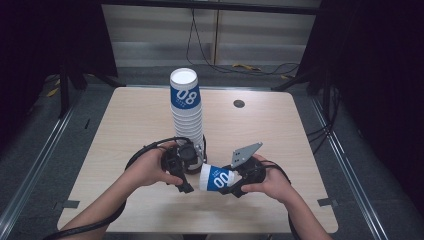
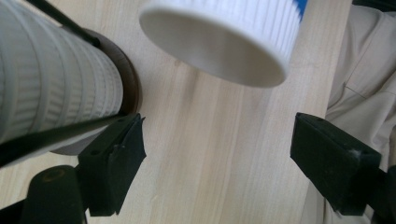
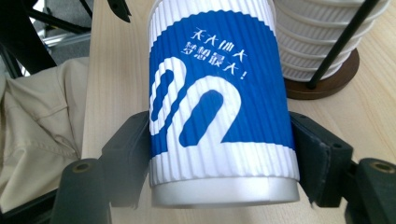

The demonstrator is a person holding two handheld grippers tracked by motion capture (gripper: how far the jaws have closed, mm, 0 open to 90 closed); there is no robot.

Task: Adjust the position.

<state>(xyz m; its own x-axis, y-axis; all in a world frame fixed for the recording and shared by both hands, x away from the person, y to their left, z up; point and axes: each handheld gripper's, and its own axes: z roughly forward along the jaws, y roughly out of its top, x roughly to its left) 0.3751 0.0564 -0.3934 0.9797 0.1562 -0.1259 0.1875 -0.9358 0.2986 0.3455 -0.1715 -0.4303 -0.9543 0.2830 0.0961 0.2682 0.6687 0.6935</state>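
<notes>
Right gripper (image 3: 219, 154) clamped on white-and-blue ribbed paper cup (image 3: 219, 93), left gripper (image 2: 215, 154) jaws wide apart, empty, tall white ribbed cup stack (image 2: 51, 79) touching its left jaw

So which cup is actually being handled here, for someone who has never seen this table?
Start at the tall stack of cups near the middle of the wooden table. Just in front of it, the right gripper holds a single cup by its sides. Unlike the stacked ones, it lies sideways, alone, off the tabletop.
</notes>
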